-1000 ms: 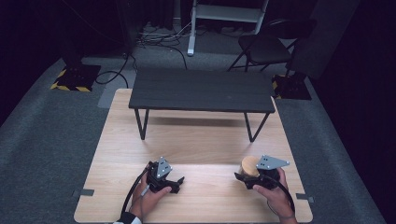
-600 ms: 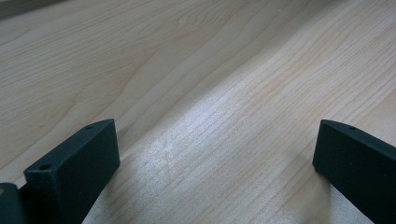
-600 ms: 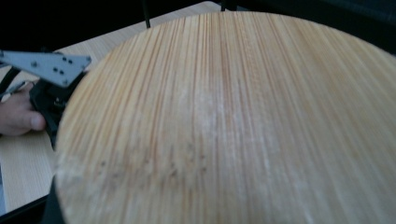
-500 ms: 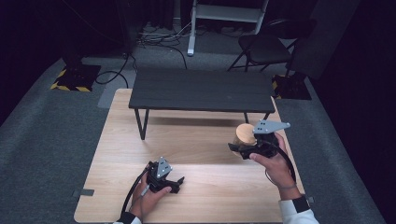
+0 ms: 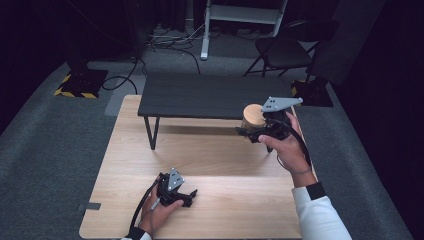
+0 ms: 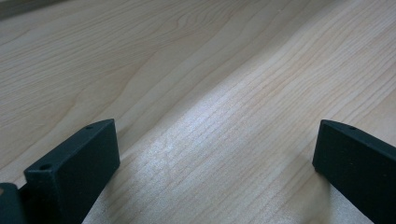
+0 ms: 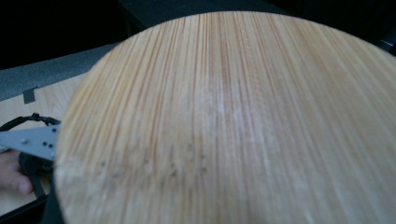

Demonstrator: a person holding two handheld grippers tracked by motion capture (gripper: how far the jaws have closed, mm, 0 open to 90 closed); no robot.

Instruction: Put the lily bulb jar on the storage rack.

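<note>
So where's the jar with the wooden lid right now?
In the high view the jar is on the right side, held up in the right gripper by the front right corner of the small dark table. Its lid looms close in the right gripper view.

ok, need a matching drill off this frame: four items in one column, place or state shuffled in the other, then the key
Items:
1. left gripper
2. right gripper
3. small black bench-like table
4. round-lidded jar with a bamboo lid

States:
A. stands at the far end of the light wooden tabletop
B. held aloft at the bench's right end
C. fingers apart, nothing between, low over the wood
D. closed on the jar

Pairs: 1-C, 2-D, 3-A, 4-B
</note>
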